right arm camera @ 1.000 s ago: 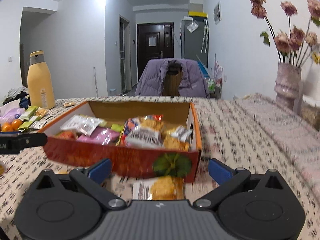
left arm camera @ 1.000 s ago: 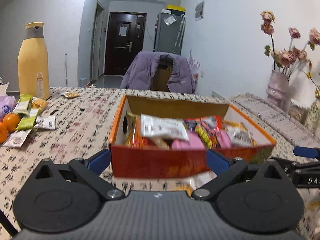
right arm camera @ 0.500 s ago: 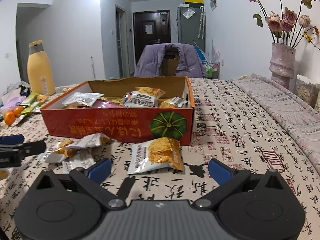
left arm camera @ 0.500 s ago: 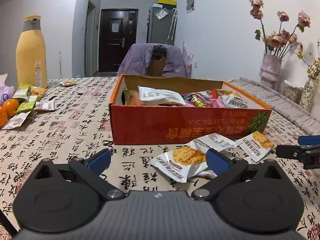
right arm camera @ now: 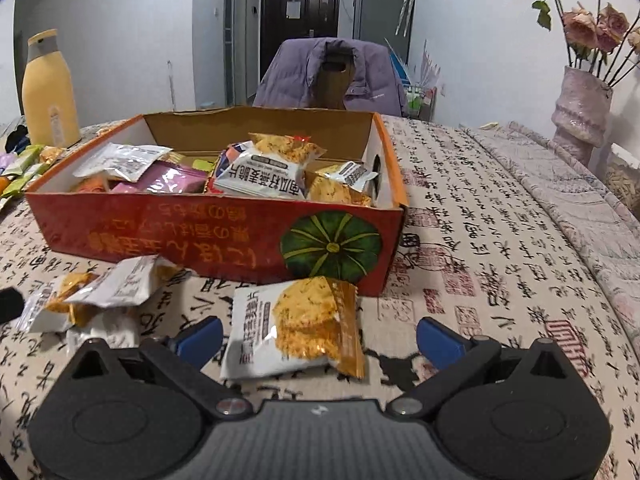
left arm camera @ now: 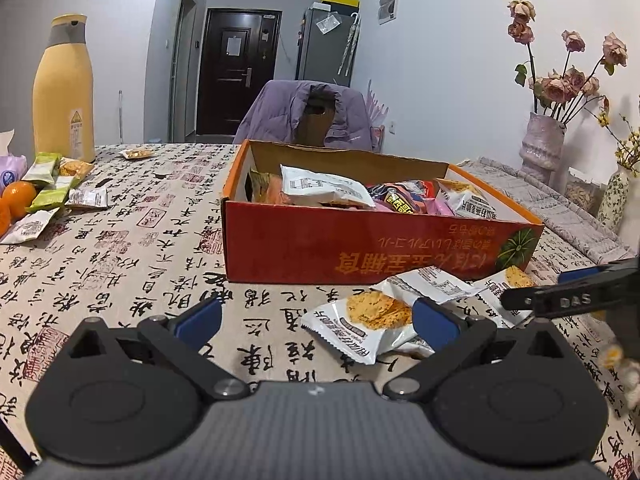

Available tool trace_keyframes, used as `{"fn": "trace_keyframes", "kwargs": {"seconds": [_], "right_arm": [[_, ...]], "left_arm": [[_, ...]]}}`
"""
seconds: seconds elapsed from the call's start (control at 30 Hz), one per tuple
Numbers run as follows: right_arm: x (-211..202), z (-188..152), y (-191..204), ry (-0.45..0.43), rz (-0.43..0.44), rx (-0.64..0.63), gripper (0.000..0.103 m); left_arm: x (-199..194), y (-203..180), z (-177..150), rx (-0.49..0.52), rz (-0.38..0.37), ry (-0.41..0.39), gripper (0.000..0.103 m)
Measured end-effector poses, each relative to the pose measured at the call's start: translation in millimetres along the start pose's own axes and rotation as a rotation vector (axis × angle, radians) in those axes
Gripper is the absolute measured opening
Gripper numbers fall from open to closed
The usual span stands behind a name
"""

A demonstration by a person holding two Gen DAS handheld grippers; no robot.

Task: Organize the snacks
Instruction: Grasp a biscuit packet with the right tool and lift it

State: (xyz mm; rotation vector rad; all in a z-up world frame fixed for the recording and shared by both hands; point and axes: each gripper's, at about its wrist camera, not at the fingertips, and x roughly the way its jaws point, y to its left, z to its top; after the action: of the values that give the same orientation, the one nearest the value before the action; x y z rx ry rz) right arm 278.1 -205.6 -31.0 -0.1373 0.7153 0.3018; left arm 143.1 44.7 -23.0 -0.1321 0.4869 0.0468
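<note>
While jaws gape, cracker pkt (right arm camera: 296, 326) lies between (untouched).

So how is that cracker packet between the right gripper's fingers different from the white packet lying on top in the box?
The cracker packet lies on the tablecloth, outside the red box; the white packet rests atop the snacks inside. The cracker packet shows its picture side, golden crackers; the white packet shows only plain printed text, seemingly its back. Both are small sealed snack wrappers, and neither is gripped: the right gripper is open.
</note>
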Motion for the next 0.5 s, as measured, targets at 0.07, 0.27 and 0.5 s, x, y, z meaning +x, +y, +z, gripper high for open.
{"fn": "trace_keyframes", "kwargs": {"seconds": [0.07,0.27,0.5], "right_arm": [[5,3,1,0.006,0.003,-0.002,0.100],[12,1,4,-0.002,0.046,0.018,0.073],[6,-4,10,-0.035,0.064,-0.021,0.061]], "left_arm": [[0,0,0,-0.002,-0.003,0.002,0.103],[1,2,0,-0.013,-0.009,0.006,0.103],[2,4,0,-0.026,-0.015,0.008,0.103]]}}
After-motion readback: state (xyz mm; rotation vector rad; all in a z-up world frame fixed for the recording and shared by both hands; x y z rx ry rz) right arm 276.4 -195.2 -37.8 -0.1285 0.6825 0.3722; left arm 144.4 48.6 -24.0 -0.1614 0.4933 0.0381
